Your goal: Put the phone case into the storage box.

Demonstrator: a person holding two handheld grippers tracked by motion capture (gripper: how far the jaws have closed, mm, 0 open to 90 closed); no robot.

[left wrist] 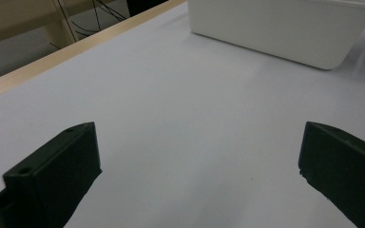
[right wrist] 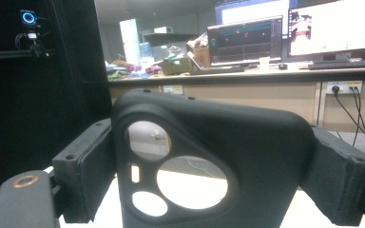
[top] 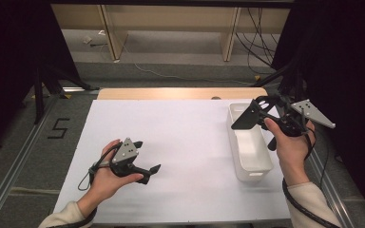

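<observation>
Right hand-held gripper (top: pixel 254 114) clamped on one black phone case (right wrist: pixel 209 156) — left hand-held gripper (top: pixel 148 156) open (one white bin (top: pixel 261 164)).

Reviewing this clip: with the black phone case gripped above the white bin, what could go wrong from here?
1. The right tool pinches the black phone case only by its side edges; it could twist or slip out.
2. The case hangs over the rim of the white bin; released now, it might clip that edge and land on the table.

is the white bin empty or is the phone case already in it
Empty as far as shown: the white bin shows a bare bottom in the high view. The black phone case sits clamped in the right gripper.
</observation>
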